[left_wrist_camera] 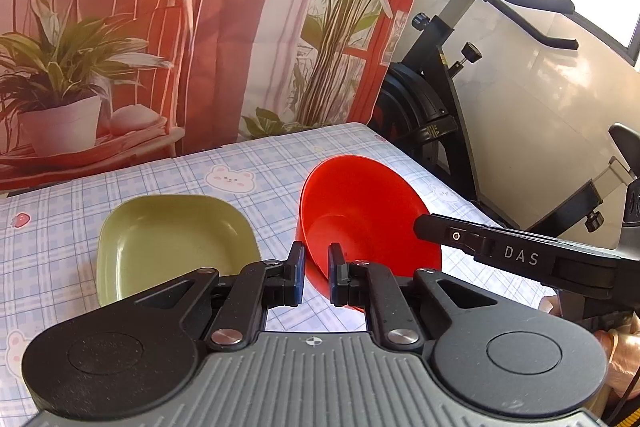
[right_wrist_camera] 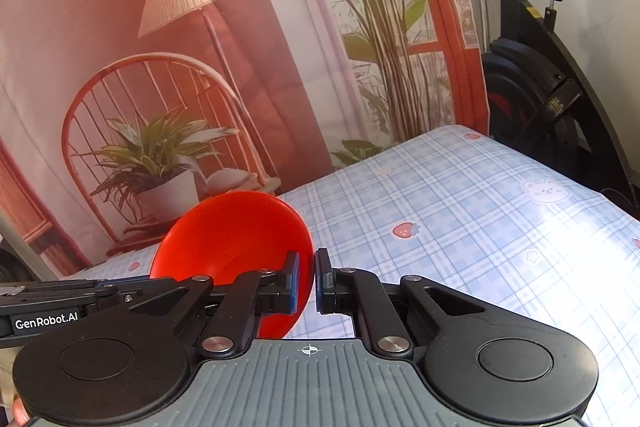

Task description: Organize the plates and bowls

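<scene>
In the left wrist view, the left gripper (left_wrist_camera: 316,267) is closed on the near rim of the red bowl (left_wrist_camera: 360,211), which is tilted and lifted above the tabletop (left_wrist_camera: 160,175) near its right edge. The green square plate (left_wrist_camera: 172,239) lies flat just left of the bowl. The right gripper (left_wrist_camera: 424,227) reaches the bowl from the right.

In the right wrist view, the right gripper (right_wrist_camera: 307,279) is closed on the rim of the red bowl (right_wrist_camera: 232,239), held tilted over the left part of the tabletop (right_wrist_camera: 460,211).
</scene>
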### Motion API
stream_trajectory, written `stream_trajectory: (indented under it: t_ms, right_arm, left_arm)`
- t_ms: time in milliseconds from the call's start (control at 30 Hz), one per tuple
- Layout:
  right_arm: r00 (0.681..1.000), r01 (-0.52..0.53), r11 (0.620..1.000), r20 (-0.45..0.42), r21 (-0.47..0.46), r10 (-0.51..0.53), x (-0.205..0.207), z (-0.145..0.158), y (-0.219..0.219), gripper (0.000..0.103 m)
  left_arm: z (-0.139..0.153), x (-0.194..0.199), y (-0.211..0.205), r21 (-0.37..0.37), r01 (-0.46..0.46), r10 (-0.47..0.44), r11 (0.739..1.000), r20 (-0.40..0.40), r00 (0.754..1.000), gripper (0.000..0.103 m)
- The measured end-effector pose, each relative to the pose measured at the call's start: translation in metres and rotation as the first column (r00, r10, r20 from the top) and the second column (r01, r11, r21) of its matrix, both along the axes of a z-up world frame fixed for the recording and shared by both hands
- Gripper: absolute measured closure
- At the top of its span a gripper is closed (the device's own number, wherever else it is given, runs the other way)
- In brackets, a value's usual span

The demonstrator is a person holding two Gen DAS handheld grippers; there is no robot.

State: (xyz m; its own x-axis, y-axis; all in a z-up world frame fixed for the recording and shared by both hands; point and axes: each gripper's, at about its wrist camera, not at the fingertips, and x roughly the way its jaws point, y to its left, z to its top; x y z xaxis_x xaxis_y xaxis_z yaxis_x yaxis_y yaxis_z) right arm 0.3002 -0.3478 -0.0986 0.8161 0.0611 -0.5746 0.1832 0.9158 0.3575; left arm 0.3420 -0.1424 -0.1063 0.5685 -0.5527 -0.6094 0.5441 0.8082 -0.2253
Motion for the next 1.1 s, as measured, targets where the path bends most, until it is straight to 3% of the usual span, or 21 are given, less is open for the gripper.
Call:
stream_trajectory:
  t_ms: [567, 1100]
  right_arm:
    - [0.997, -0.058, 0.997, -0.063, -0.058, 0.055, -0.08, 0.017, 0.035, 0.096]
    - [0.979, -0.057, 0.996, -0.201, -0.062, 0.044, -0.115, -0.015, 0.048, 0.095]
  left_arm:
    - [-0.017, -0.068, 0.042, -0.069, 0.037, -0.041, 0.997, -0.062, 0.997, 0.09]
    - [-0.039, -0.092, 0.046, -0.069, 0.046, -0.055, 0.997, -0.126, 0.99, 0.09]
